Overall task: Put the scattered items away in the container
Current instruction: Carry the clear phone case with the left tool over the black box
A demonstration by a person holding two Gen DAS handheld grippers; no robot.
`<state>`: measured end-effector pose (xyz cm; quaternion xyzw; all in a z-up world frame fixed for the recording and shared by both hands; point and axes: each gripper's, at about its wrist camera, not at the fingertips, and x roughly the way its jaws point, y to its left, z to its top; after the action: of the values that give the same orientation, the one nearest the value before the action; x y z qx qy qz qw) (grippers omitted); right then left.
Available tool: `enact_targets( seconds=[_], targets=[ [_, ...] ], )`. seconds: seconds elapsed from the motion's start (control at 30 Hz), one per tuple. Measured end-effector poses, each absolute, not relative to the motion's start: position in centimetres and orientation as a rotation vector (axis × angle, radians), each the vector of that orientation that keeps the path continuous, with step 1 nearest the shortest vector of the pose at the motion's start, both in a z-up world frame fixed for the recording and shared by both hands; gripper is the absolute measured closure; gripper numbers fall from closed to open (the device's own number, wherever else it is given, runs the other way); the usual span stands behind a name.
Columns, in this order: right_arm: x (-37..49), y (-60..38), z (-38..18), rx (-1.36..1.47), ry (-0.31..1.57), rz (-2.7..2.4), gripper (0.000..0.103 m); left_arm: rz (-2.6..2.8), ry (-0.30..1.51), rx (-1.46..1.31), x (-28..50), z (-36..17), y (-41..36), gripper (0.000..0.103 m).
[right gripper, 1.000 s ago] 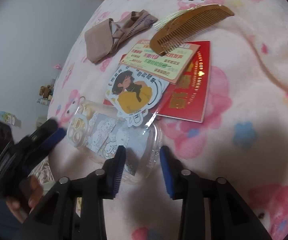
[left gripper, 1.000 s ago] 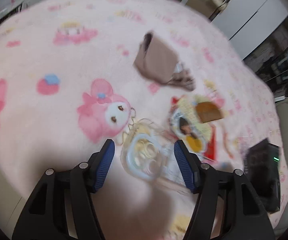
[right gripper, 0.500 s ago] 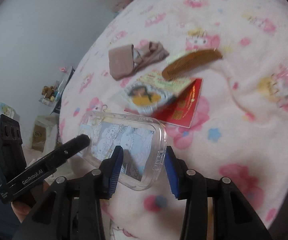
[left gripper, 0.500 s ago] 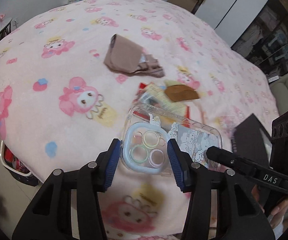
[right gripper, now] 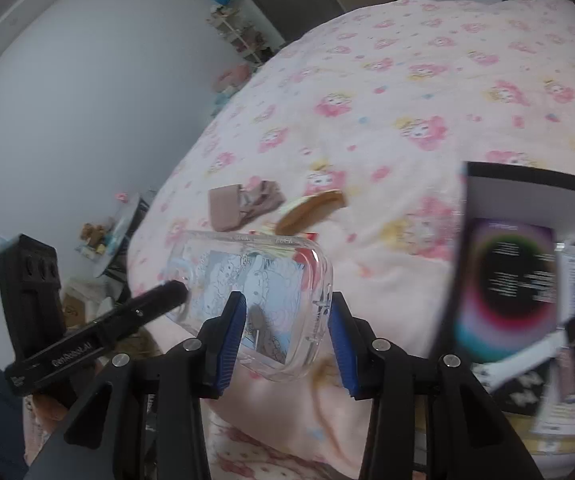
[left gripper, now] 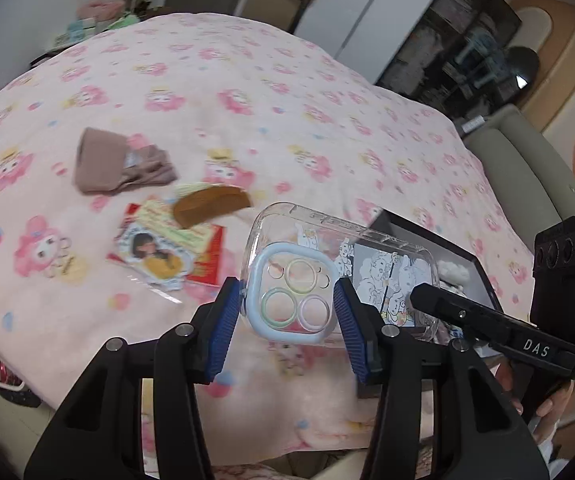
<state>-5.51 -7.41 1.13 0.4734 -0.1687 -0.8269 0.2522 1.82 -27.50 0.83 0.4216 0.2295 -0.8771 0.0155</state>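
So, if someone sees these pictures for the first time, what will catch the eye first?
First, the clear phone case with cartoon drawings, held up above the pink blanket between the left gripper and the right gripper, one at each end. Next, the black box at the right, already holding things. Behind the case lie a wooden comb and a folded brown cloth.

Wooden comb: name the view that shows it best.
Left wrist view. The wooden comb lies there larger and unobstructed, resting on the cards. The right wrist view shows it smaller, farther and blurred, beyond the phone case.
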Motion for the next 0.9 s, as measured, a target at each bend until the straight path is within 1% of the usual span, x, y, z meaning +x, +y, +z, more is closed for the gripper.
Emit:
enact_targets(
  seconds=[0.13, 0.3, 0.47, 0.63, 0.7, 0.77, 0.9],
  targets=[
    [-4.1, -2.9, 1.9, 1.272, -0.471, -2.34, 0.064, -2.795, 0.679, 1.354, -0.3, 1.6, -23.1, 0.055],
    [-2.7, 3.8, 2.6, 1.219, -0.592, -2.416, 0.064, -2.879, 0.634, 1.416, -2.9, 2.3, -17.1, 0.055],
    [-1.2, 9.8, 2.6, 1.194, -0.673, -2.494, 0.064, -2.908, 0.653, 1.495, -5.0, 1.4, -12.0, 0.054],
    [-0.5, 12.9, 1.8, 1.197, -0.654, -2.584, 0.064, -2.884, 0.717, 1.575, -6.6, -0.6, -8.6, 0.054],
    [-0.3, 13.4, 1.5, 1.196, -0.625, -2.623, 0.064, -2.865, 0.721, 1.608, -7.0, -1.4, -7.7, 0.05],
    [-0.3, 13.9, 1.0, 1.197, -0.641, -2.628, 0.063, -2.841, 0.7, 1.649, -7.5, -2.2, -6.9, 0.049],
    [-0.6, 14.4, 0.1, 1.226, -0.642, -2.628, 0.063, -2.815, 0.724, 1.686, -8.0, -3.0, -6.8, 0.049]
  ],
)
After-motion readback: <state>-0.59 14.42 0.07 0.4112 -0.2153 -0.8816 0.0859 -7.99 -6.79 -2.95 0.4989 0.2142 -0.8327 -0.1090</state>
